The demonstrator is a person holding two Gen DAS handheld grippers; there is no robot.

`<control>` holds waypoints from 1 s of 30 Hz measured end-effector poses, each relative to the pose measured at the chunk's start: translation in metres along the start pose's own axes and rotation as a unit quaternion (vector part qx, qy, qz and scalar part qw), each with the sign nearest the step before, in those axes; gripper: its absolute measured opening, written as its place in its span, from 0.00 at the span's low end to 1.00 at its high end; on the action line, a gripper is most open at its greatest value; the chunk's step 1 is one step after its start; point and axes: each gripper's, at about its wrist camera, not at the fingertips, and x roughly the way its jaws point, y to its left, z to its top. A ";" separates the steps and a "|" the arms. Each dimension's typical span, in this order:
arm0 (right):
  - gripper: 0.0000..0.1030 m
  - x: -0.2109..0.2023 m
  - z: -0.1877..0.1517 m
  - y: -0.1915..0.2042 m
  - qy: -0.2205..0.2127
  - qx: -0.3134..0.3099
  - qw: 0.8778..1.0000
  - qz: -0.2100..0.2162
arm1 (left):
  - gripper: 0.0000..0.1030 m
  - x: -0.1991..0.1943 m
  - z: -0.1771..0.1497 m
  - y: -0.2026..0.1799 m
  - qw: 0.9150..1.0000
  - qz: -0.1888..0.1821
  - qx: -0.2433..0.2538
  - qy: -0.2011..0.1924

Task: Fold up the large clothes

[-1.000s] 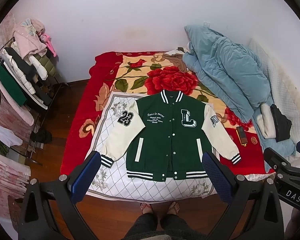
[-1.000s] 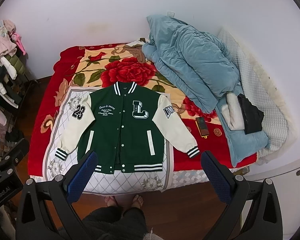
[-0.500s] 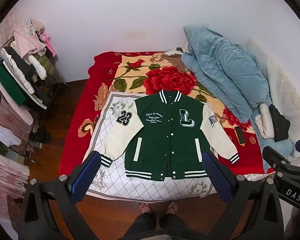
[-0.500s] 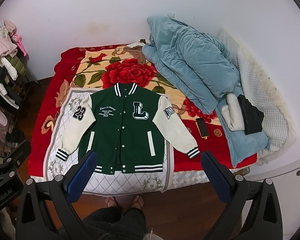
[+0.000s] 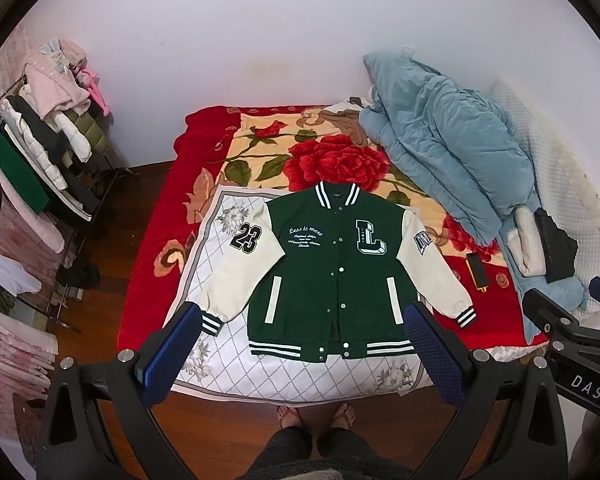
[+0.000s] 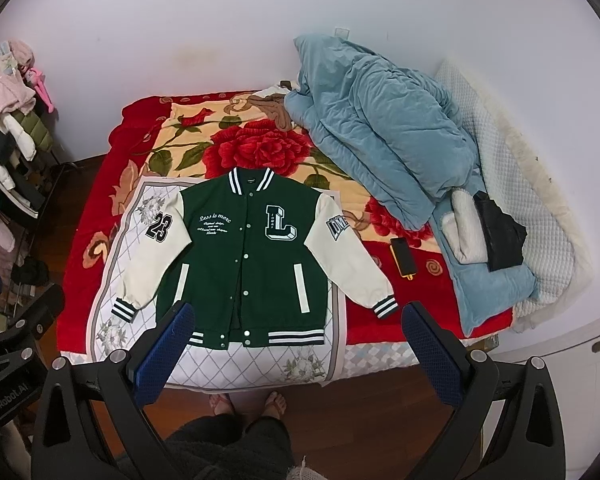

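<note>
Left tongs (image 5: 302, 354) wide open, right tongs (image 6: 296, 350) likewise (holding nothing), above jacket (image 5: 332, 276)

- The near edge of the bed (image 5: 500, 350) is open; nothing stands between it and the left gripper (image 5: 300, 352) or right gripper (image 6: 296, 350), both held wide above it.
- The blue duvet (image 6: 384, 136) piles over the bed's far right corner and right edge.
- A phone (image 6: 403, 258) lies just beside the jacket's (image 6: 252, 264) right cuff.
- A clothes rack (image 5: 40, 160) crowds the floor off the left edge.
</note>
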 end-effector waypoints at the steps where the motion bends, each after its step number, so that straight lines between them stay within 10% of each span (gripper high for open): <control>1: 1.00 0.000 -0.002 0.000 0.000 0.000 1.000 0.000 | 1.00 0.000 0.000 0.000 1.000 0.000 0.000 0.000; 30: 1.00 -0.014 0.013 -0.002 -0.001 0.009 1.000 -0.001 | 1.00 0.000 0.017 -0.008 1.000 -0.014 0.002 -0.002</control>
